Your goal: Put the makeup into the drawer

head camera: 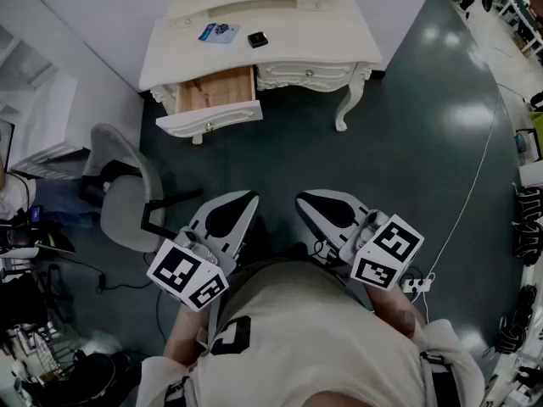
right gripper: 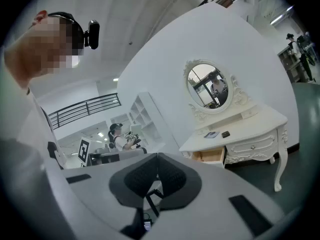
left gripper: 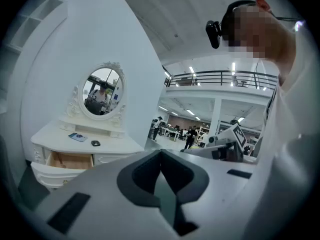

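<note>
Left gripper (head camera: 247, 200) jaws together, empty; right gripper (head camera: 306, 199) same. Both well apart from dressing table (head camera: 327, 36). Black compact (head camera: 258, 39) and blue packet (head camera: 218, 32) on top, drawer (head camera: 214, 91) open below. Compact likely light, hard, slick (pinch opposite edges); packet flat, flimsy.

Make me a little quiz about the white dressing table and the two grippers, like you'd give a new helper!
1. True or false: the drawer of the dressing table is shut.
2. Where is the small black case? A: in the drawer. B: on the table top, near the blue packet. C: between a gripper's jaws.
3. Fill in: the left gripper and the right gripper both have their jaws ___, with nothing between them.
Key: 1 false, it is pulled open. 2 B. 3 shut.
</note>
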{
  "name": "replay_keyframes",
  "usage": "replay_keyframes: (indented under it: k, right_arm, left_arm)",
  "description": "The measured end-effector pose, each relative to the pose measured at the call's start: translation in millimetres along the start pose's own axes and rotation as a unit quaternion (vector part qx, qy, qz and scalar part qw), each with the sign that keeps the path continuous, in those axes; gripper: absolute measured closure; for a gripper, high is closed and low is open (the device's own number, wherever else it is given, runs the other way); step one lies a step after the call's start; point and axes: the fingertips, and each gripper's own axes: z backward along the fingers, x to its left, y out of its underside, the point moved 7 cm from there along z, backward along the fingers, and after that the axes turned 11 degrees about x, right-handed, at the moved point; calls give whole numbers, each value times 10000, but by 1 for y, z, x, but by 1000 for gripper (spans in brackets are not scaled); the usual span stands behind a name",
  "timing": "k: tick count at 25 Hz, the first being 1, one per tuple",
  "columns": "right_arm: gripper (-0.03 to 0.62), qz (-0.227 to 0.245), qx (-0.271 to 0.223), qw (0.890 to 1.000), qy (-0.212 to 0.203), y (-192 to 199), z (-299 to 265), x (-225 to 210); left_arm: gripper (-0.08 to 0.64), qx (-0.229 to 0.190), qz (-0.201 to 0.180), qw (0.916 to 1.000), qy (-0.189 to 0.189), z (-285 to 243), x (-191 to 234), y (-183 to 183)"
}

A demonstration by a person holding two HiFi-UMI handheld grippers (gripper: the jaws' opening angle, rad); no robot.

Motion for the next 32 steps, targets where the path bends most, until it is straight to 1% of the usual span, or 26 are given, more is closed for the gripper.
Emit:
replay_keyframes:
  k: [4,7,12,16,20,26,32]
  right_arm:
    - [565,-80,45,9999,122,-6,-19,7]
    - [565,-124,17,9995,275,-18,-42,4]
    - [563,-248,-58,9988,428,-36,-83,-2]
    - [563,-270,78,9971,706,-51,-117,-6]
    - [563,-405,196,9954,841,-58,-149,-14]
    - [563,-430,380,9947,848,-72,-178,-28]
    - [563,-544,388,9940,865,-86,-190,-70]
  left_arm:
    - [502,-80,148,9998,62,15,25,-5]
    - [502,-202,155,9996,147,18,54,-17]
    - [502,-330,173,9983,449,17,99,-30]
    - [502,-394,275,9966,667,19,136,-42]
    - [502,-423,394,9948,834,21,170,-49]
    - [502,-484,596,9924,960,11,193,-55]
    - [502,-398,664,9930,895,-17,212,-64]
